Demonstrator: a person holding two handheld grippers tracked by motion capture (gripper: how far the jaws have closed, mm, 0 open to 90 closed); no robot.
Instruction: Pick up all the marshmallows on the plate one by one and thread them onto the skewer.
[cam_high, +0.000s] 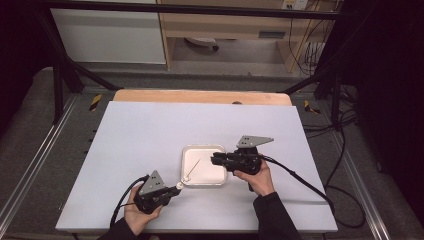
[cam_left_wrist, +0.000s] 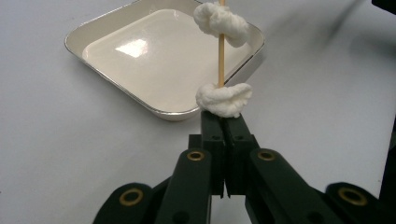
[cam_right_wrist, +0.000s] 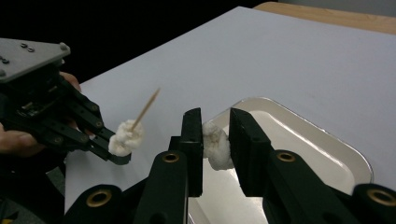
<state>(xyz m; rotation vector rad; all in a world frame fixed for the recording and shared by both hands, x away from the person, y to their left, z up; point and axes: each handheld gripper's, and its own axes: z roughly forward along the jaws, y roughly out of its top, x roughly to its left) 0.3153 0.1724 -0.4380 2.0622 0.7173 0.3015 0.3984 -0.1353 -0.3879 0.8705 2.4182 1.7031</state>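
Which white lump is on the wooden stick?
The lump at the left gripper, speared by the stick; the other lump is pinched in the right gripper.

On the white counter, a square white tray sits right of the middle, towards the near edge. The left claw, at the tray's near-left corner, holds a thin skewer that slants over the tray. The right claw hovers over the tray's right side.
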